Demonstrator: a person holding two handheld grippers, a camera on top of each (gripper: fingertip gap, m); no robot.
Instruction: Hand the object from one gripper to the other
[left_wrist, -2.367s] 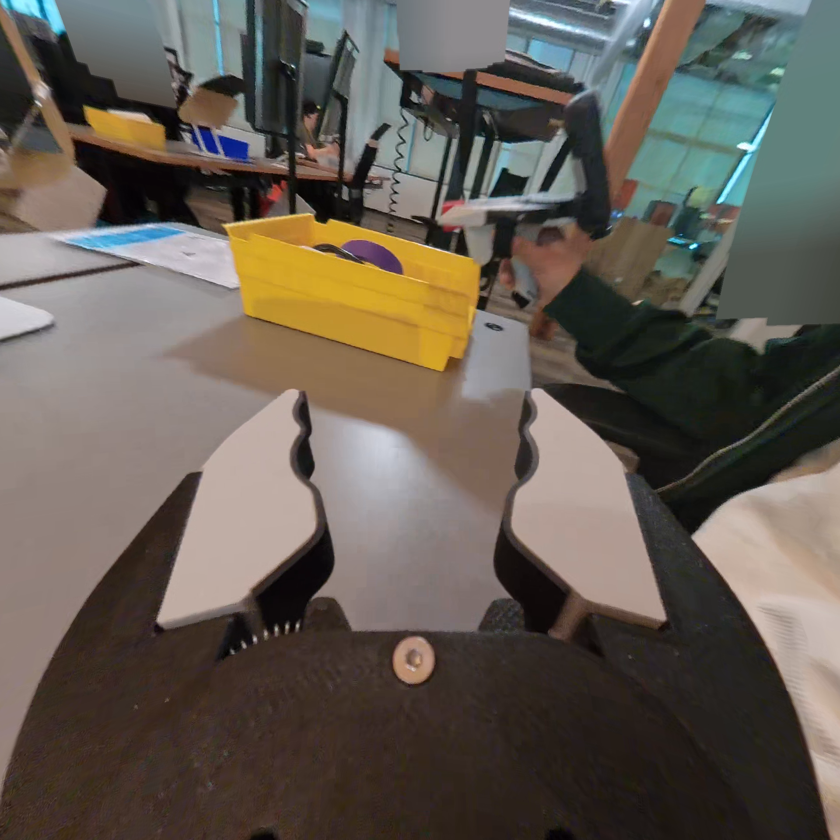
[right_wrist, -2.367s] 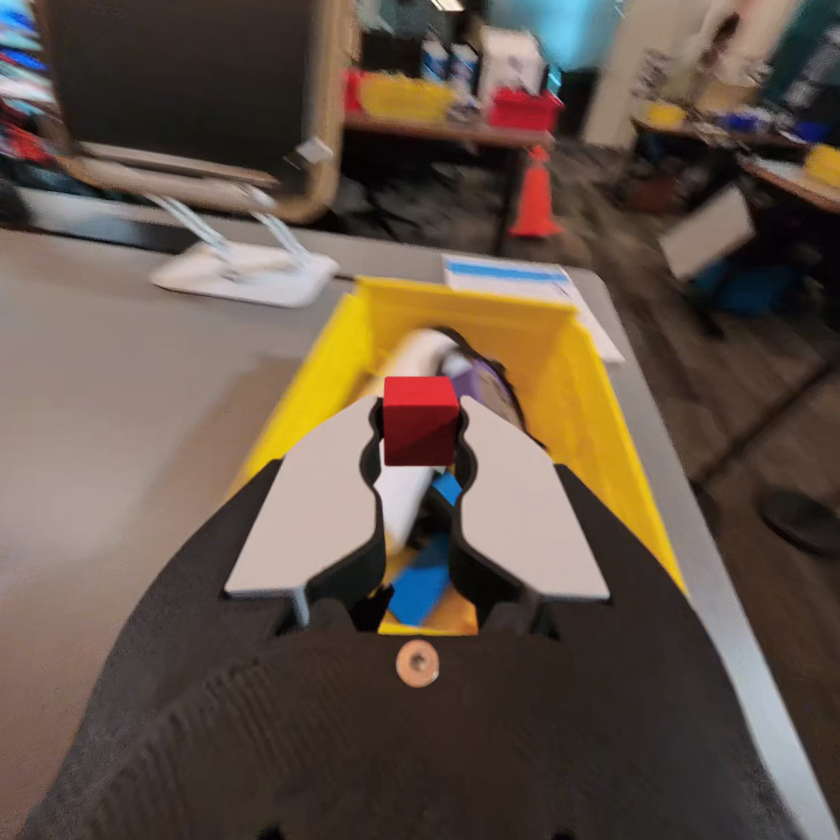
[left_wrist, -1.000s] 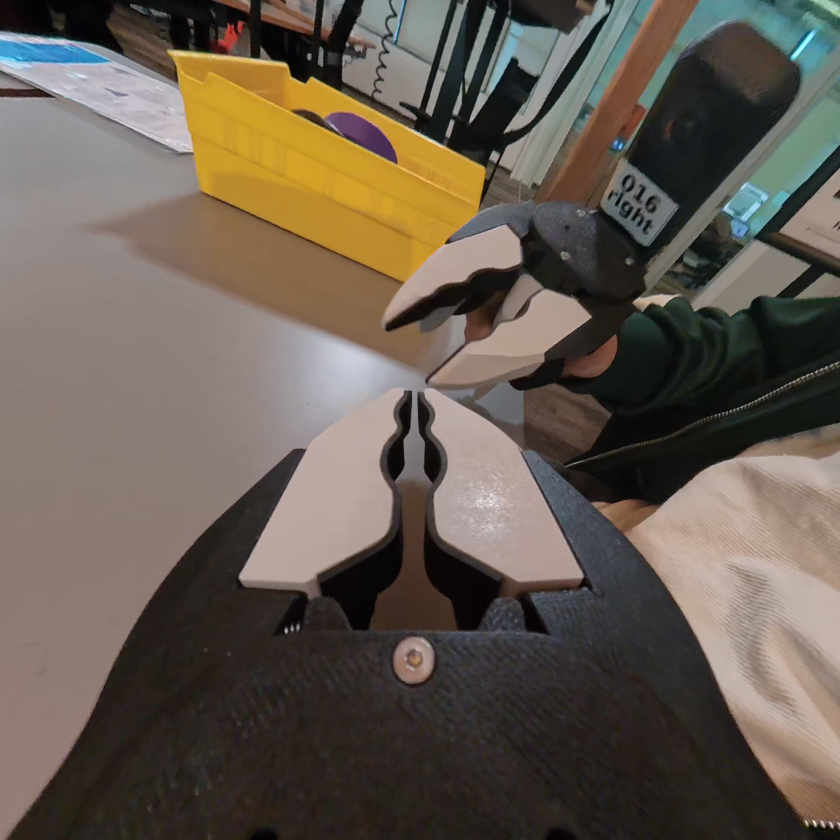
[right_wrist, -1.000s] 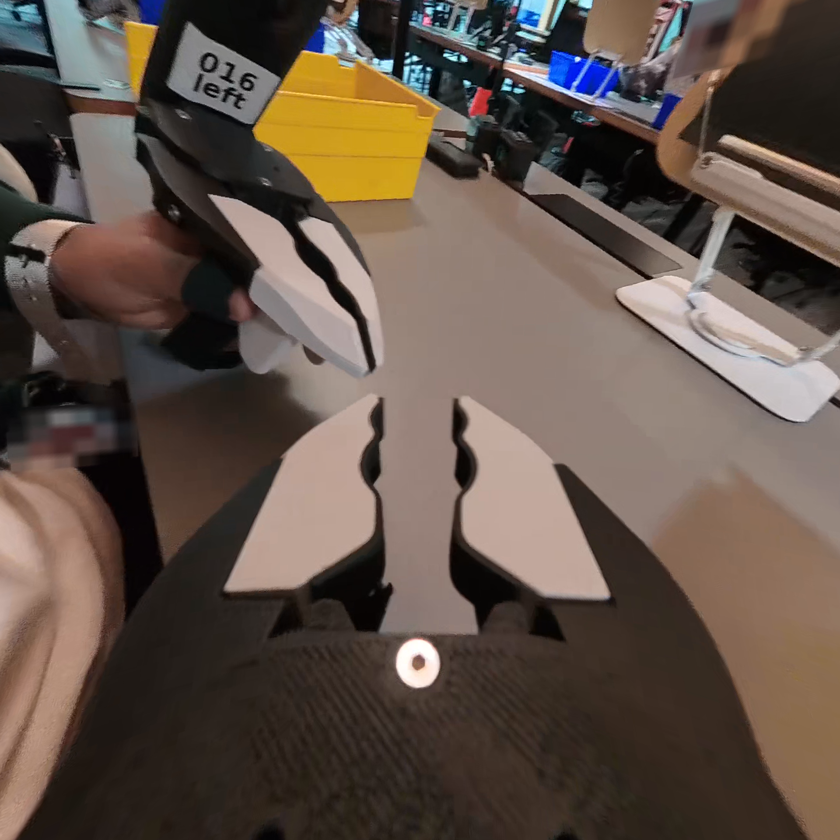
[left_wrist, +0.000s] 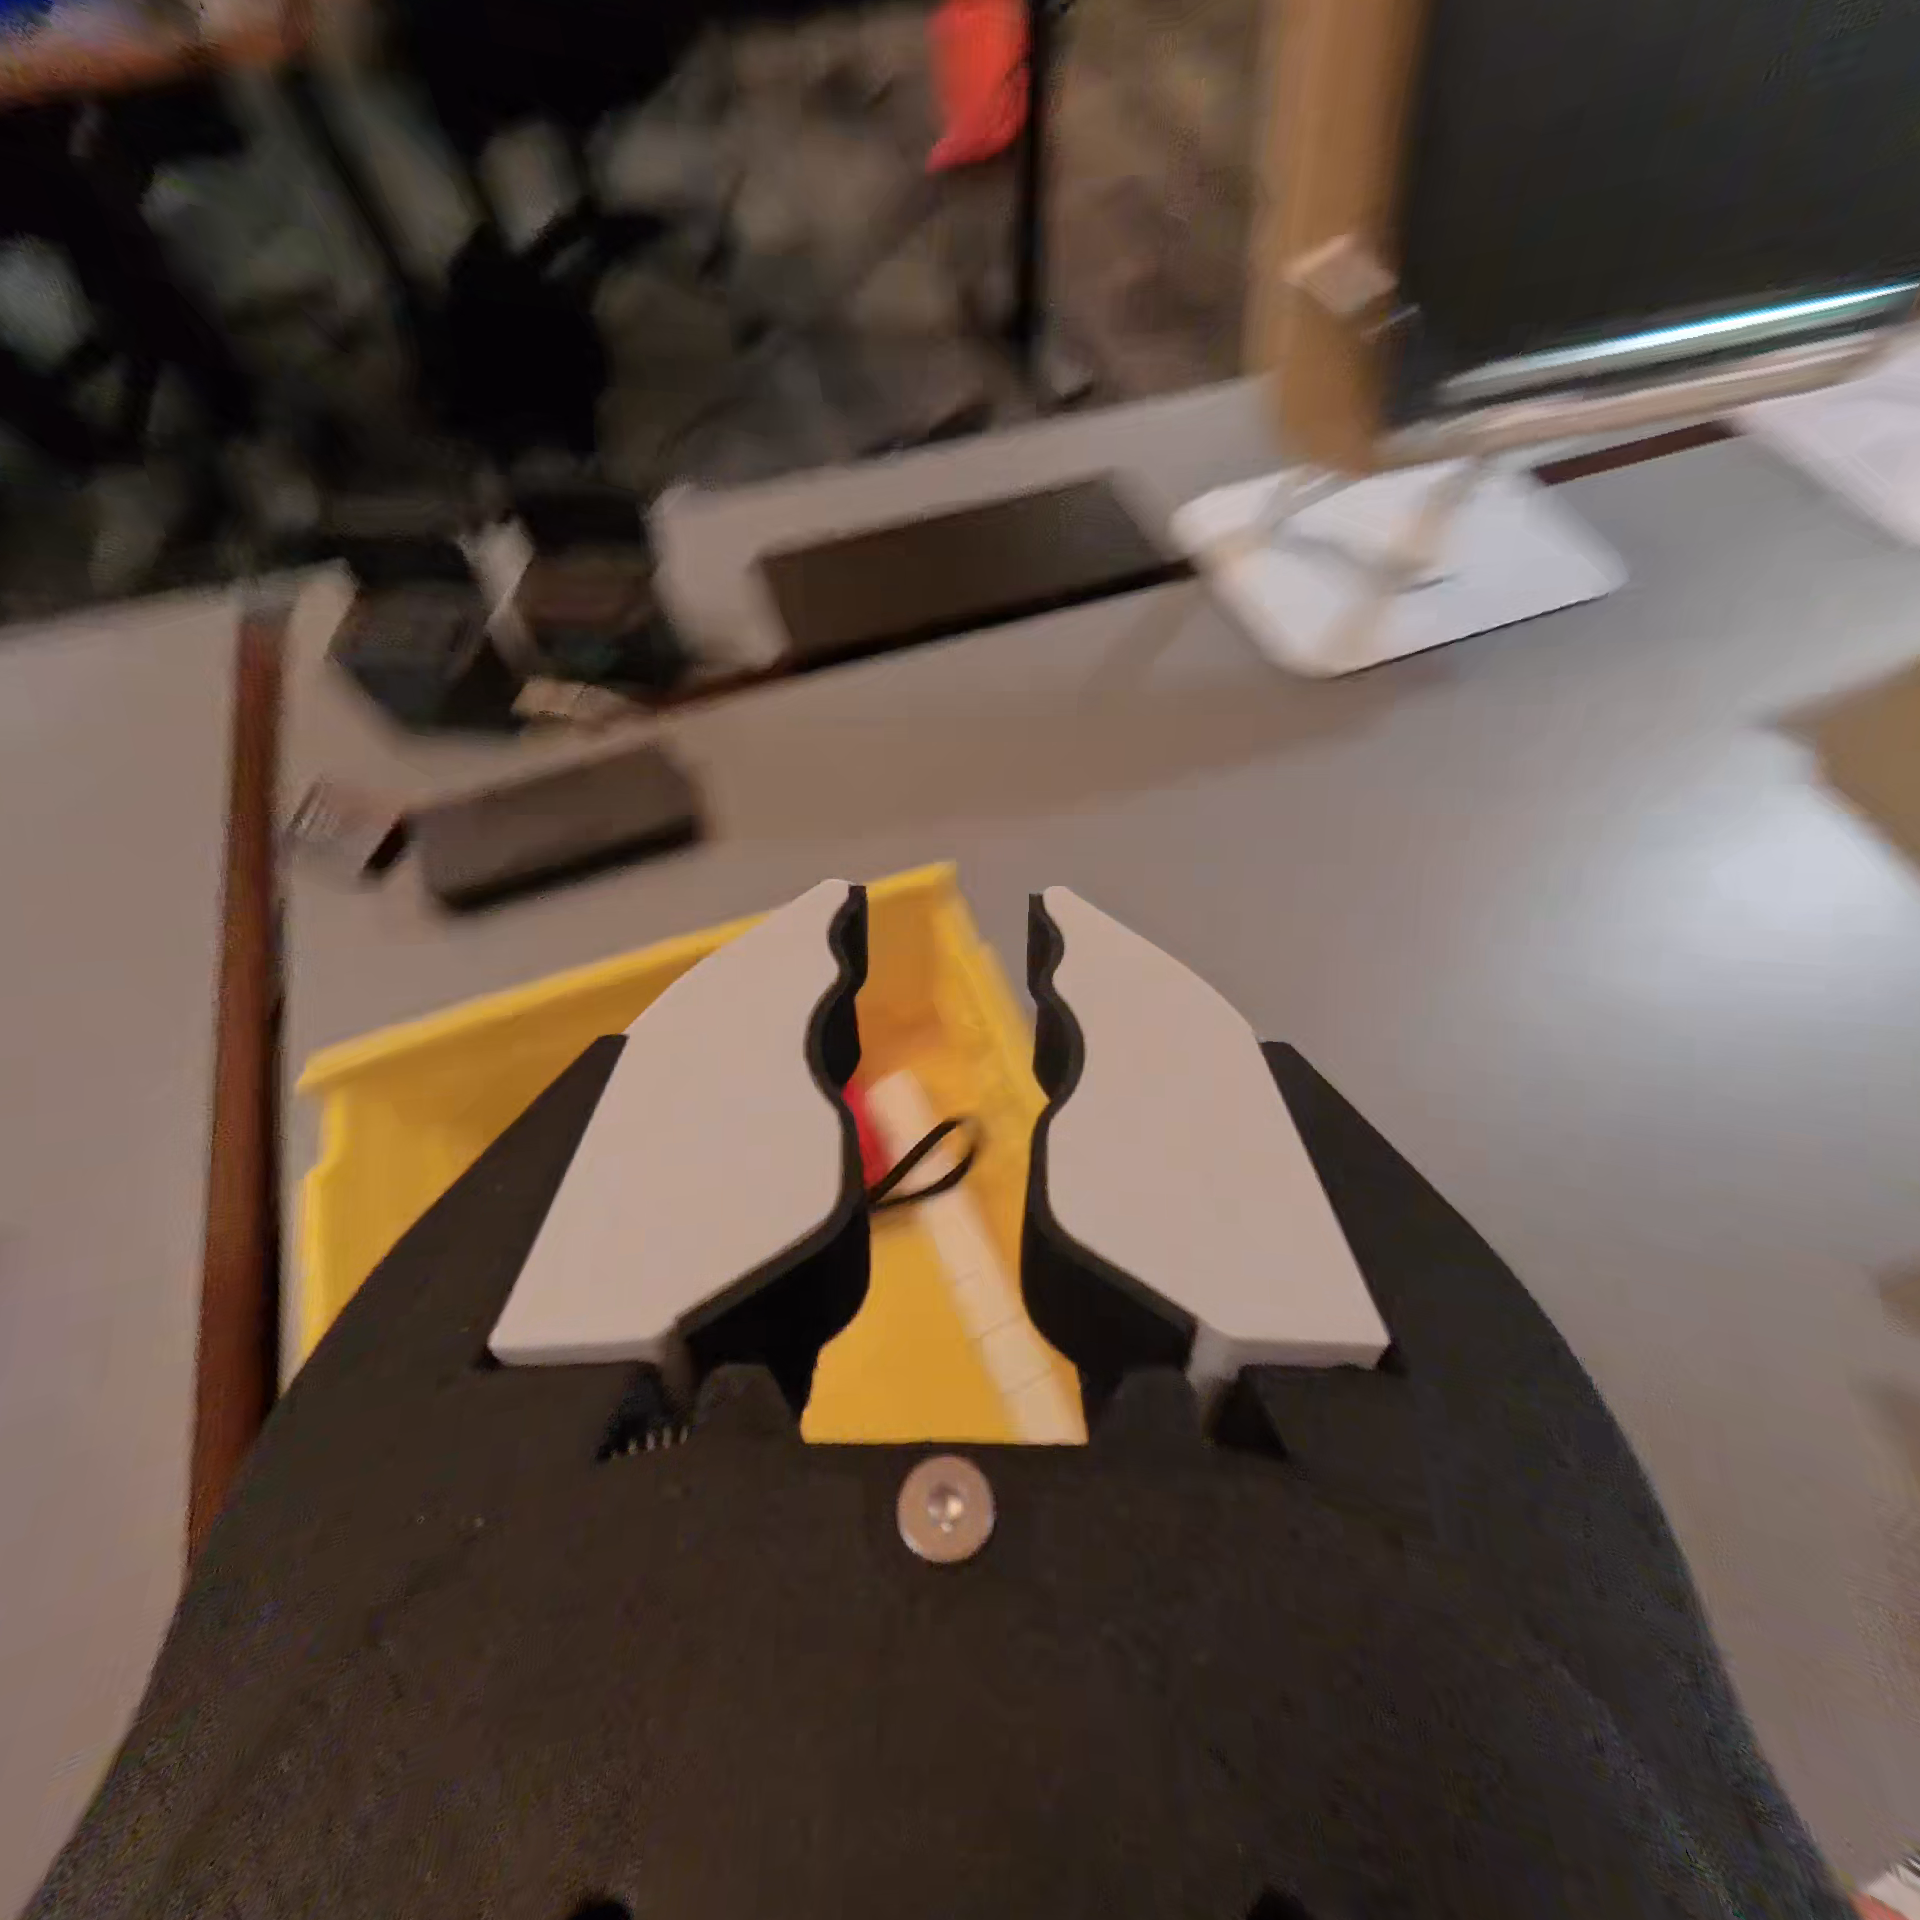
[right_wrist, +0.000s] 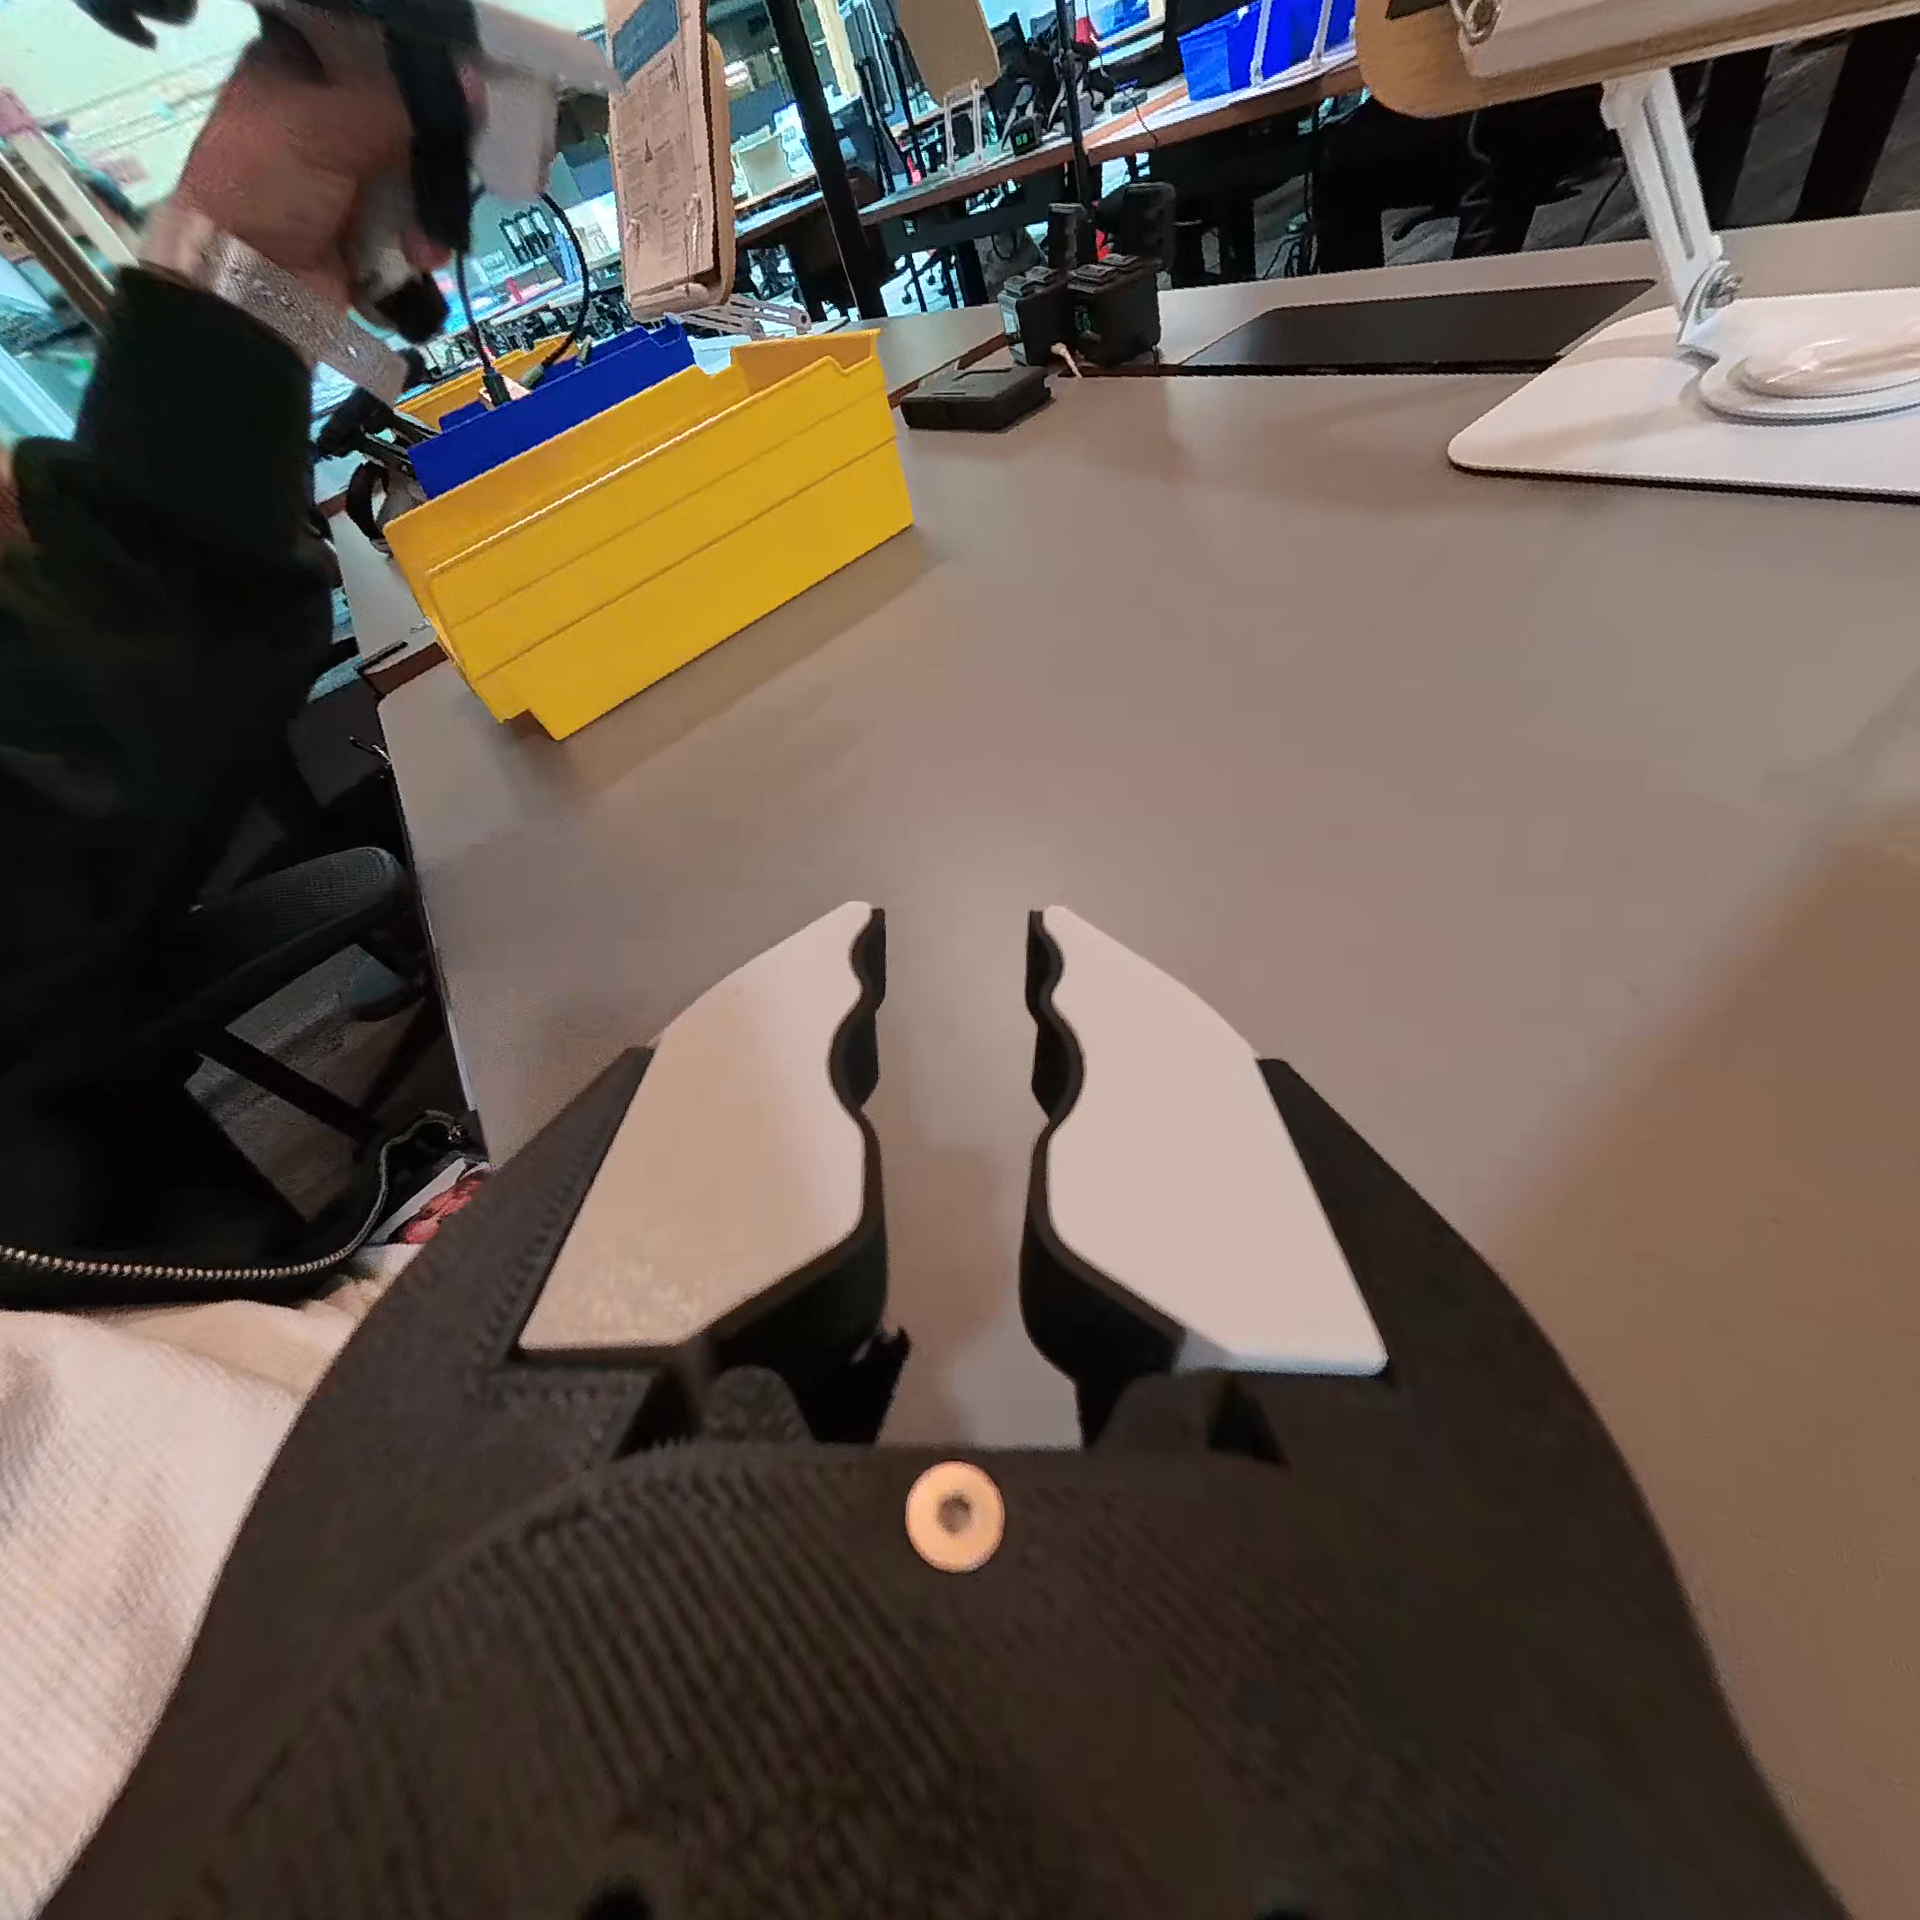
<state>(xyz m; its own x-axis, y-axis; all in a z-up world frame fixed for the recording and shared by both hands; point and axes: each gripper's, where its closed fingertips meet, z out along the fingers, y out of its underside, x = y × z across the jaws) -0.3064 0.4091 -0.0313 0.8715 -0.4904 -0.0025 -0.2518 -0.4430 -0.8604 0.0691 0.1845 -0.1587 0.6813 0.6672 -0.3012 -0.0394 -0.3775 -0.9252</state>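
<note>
Left gripper (left_wrist: 945, 904): jaws apart, empty, over yellow bin (left_wrist: 416, 1091).
Right gripper (right_wrist: 954, 920): apart, empty, above table (right_wrist: 1351, 727).

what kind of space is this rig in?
Looks like a shared lab or workshop-style office. Long grey desk with a yellow parts bin on it, a white monitor stand, and rows of more benches with blue bins behind.

The left gripper (left_wrist: 945, 904) points forward and down, its two grey fingers (left_wrist: 717, 1132) parted by a narrow gap with nothing between them. The right gripper (right_wrist: 954, 920) is held low and level, fingers (right_wrist: 1174, 1153) likewise slightly apart and empty. In the right wrist view the person's left hand (right_wrist: 312, 177) appears raised and blurred, the dark sleeve (right_wrist: 156, 499) below it.
</note>
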